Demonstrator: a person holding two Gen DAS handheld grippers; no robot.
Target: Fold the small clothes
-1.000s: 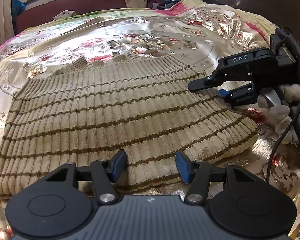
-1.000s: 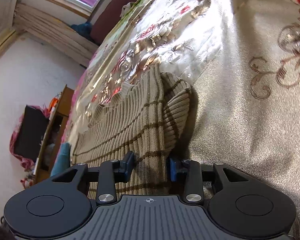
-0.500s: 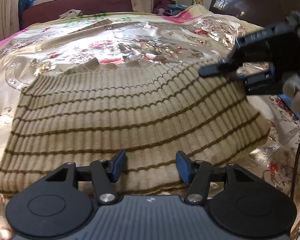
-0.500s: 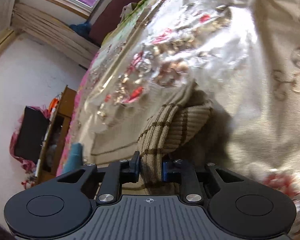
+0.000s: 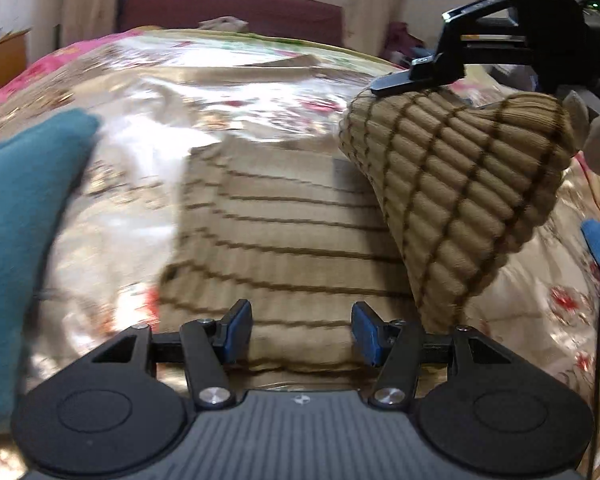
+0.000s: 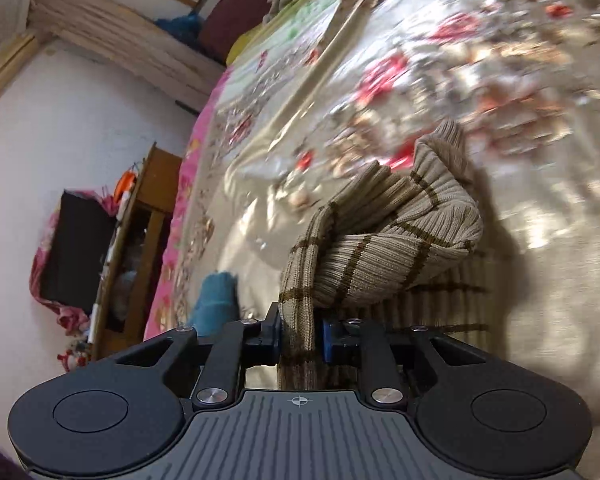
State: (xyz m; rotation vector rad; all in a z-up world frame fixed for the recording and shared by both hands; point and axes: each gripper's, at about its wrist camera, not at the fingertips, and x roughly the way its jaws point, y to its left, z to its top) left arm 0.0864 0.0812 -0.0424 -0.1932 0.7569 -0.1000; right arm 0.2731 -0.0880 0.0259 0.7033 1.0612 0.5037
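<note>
- Sweater point(image 5: 292, 248): a ribbed beige knit with thin brown stripes, its body flat on the bed point(image 5: 220, 80) and one side lifted off the bedspread into a hanging cone of cloth.
- Handling, as I judge it: soft, limp and fairly thick. It will sag from any single held point and drape instead of creasing sharply. The ribbing gives the pads friction, so slipping looks unlikely. It is light enough for one tool to carry a side.
- Where to hold: at an edge or corner, through both layers of the doubled knit. A pinch in mid-panel would only bunch it.
- Right tongs point(image 6: 300, 338): clenched on a bunched fold of the sweater. The cloth passes between the blue pads point(image 6: 327, 340) and rises ahead of them in a rolled hump. In the left wrist view this tool point(image 5: 396, 84) sits high above the sweater's far right part, fingers pointing across the garment.
- Left tongs point(image 5: 302, 334): released, jaws wide apart, low at the sweater's near hem, with nothing between the pads. Whether they touch the knit I cannot tell.
- Teal cloth point(image 5: 24, 216): beside the sweater's left edge, on the bed.
- My reading: the lifted side is being carried over the sweater's flat body.
</note>
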